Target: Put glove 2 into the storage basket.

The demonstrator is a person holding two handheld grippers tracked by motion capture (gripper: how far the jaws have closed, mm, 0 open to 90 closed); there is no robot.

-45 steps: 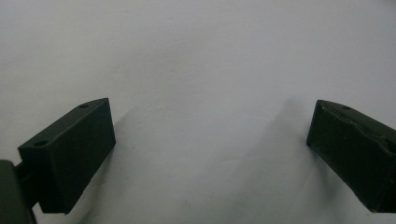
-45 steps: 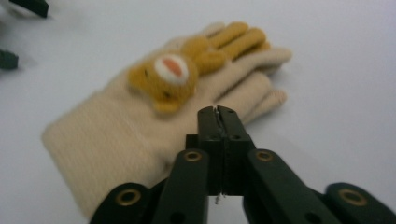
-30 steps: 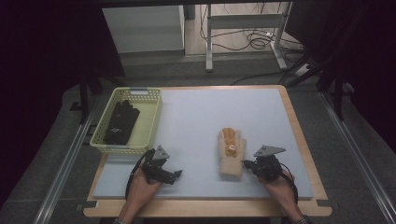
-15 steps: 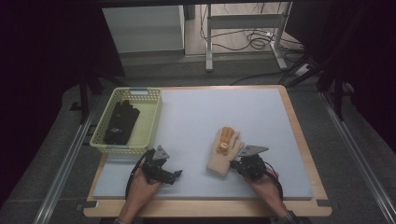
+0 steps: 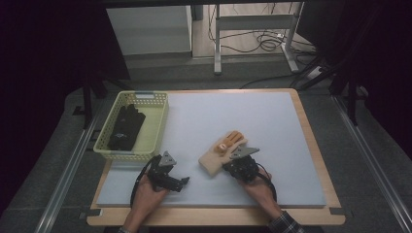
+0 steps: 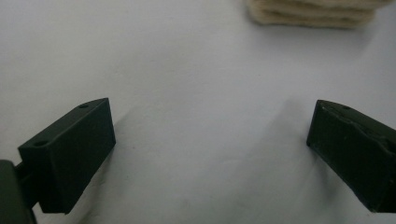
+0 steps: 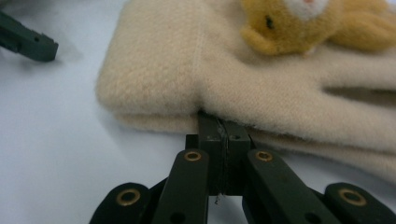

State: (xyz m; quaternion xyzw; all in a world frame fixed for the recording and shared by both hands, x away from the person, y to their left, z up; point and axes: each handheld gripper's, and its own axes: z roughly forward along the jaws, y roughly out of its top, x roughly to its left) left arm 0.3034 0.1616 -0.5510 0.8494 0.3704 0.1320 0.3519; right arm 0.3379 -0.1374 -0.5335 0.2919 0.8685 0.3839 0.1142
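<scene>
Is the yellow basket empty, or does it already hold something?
Not empty. The yellow basket holds a dark item, seemingly black gloves, lying lengthwise inside; the high view is too dim to confirm what it is.

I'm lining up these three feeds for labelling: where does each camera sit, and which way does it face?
High view: above the person's side, facing forward and down at the table; both hands, left gripper, right gripper.
Left gripper view: on the left gripper, looking along open jaws at the mat.
Right gripper view: on the right gripper, jaws shut on the glove.
All three share the glove.
</scene>
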